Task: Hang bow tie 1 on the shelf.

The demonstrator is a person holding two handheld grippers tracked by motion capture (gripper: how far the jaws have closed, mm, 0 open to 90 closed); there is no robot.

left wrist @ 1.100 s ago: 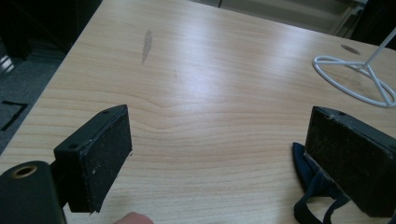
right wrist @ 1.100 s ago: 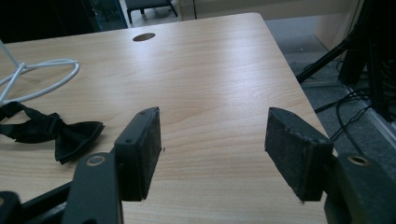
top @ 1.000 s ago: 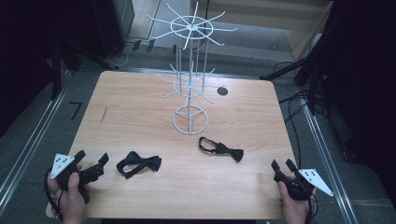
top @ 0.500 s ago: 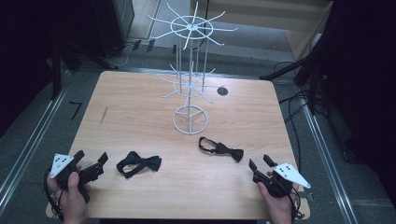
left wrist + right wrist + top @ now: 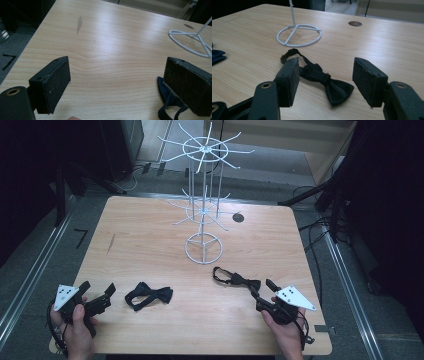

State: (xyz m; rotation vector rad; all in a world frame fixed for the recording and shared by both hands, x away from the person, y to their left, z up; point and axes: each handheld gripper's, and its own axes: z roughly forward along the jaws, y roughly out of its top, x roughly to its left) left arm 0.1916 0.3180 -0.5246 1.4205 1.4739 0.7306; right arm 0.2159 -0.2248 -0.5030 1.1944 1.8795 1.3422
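1. While the right gripper (image 5: 261, 292) is hovering low over the table (image 5: 150, 230), its jaws are standing about half open with nothing clamped; in the right gripper view (image 5: 325, 82) the pads are flanking the black bow tie (image 5: 322, 78) without pressing on it.
2. That bow tie (image 5: 236, 279) is lying flat just ahead of the right jaw tips, its strap looping away toward the rack base.
3. The left gripper (image 5: 97, 296) is sitting near the table's near left corner, jaws gaping wide, gripping nothing; the left gripper view (image 5: 116, 82) is showing bare wood between the pads.
4. A second bow tie, dark navy (image 5: 148, 296), is lying just beside the left gripper's far jaw; in the left gripper view it (image 5: 168, 102) is peeking out behind that jaw, whether touching is hard to tell.
5. The white wire rack (image 5: 204, 205) is standing upright beyond both grippers, its ring base (image 5: 298, 35) sitting past the black tie, well apart from the right jaws.
6. A round hole (image 5: 355, 23) is showing in the tabletop farther off.
7. Nothing is blocking the gap between the right jaws and the black tie.
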